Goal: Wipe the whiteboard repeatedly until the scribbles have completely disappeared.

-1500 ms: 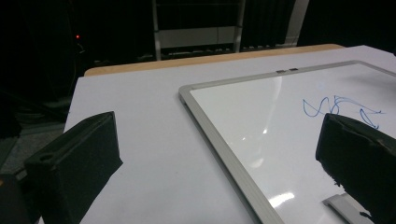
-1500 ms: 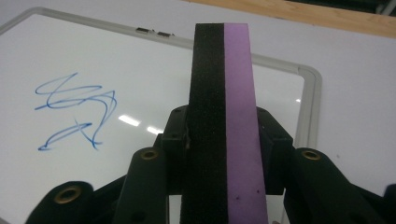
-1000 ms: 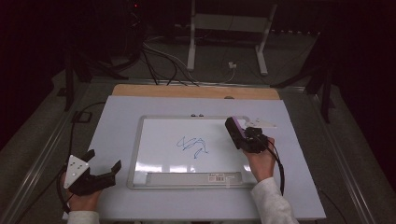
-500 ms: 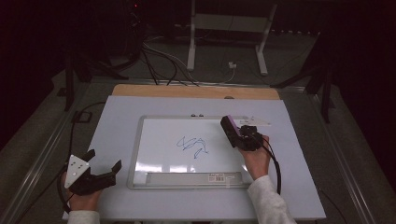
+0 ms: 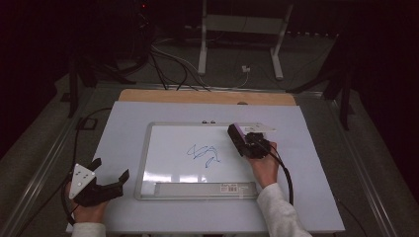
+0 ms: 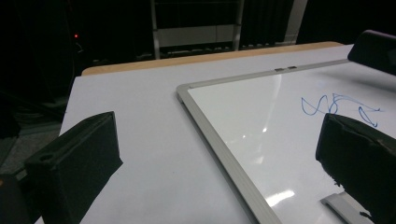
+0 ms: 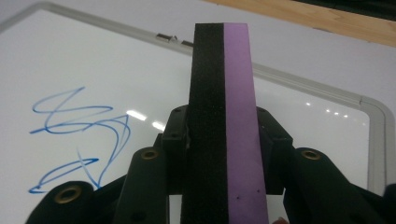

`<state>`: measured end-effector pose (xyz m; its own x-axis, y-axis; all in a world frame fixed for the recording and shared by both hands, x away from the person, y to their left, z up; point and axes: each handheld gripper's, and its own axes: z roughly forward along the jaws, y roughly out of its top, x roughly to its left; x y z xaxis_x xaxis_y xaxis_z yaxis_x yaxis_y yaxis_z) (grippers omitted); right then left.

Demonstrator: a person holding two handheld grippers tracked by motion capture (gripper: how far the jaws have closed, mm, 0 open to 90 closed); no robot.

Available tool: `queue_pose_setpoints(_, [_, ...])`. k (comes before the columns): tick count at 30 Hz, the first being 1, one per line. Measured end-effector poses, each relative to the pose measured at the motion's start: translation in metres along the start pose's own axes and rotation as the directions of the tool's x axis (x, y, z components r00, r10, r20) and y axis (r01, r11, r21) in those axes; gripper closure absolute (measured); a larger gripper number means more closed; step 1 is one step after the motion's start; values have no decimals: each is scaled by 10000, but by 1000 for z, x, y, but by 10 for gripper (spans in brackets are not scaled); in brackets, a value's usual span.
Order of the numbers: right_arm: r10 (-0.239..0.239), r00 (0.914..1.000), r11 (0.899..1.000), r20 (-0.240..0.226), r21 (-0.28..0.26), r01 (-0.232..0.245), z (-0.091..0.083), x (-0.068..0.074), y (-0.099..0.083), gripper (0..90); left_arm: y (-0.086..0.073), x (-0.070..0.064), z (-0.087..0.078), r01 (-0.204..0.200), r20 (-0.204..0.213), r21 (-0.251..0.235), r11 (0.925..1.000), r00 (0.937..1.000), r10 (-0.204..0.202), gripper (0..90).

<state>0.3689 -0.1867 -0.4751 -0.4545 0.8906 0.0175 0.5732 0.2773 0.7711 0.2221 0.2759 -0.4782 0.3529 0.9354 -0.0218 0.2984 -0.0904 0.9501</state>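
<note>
A whiteboard (image 5: 168, 163) lies flat in the middle of the white table, with a blue scribble (image 5: 205, 154) near its centre. My right gripper (image 5: 238, 135) hovers over the board's upper right part, just right of the scribble, shut on a black and purple eraser block (image 5: 234, 131). In the right gripper view the eraser (image 7: 226, 116) stands between the jaws, and the scribble (image 7: 77, 133) is to its left. My left gripper (image 5: 109, 177) rests open on the table left of the board. Its view has the board's frame (image 6: 205, 126) between the spread jaws and the scribble (image 6: 336, 107) at right.
A grey tray strip (image 5: 197, 188) with a label runs along the board's near edge. The table's wooden back edge (image 5: 207, 96) lies beyond. Cables (image 5: 168, 64) and a metal stand (image 5: 237, 29) are on the dark floor behind.
My right gripper has moved a little left over the board with the eraser, closer to the scribble. The left gripper has stayed in place.
</note>
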Motion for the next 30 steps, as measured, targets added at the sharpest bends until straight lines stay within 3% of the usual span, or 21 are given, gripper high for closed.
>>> queue_pose_setpoints(13, [-606,9974,9972,386,470,587,20,8,-6,632,0,0,0,-57,21,4,10000,10000,57,7])
queue_pose_setpoints(30, [-1500,9851,9864,843,800,1434,26,22,-10,615,0,-1,0,-61,38,1,10000,10000,61,7])
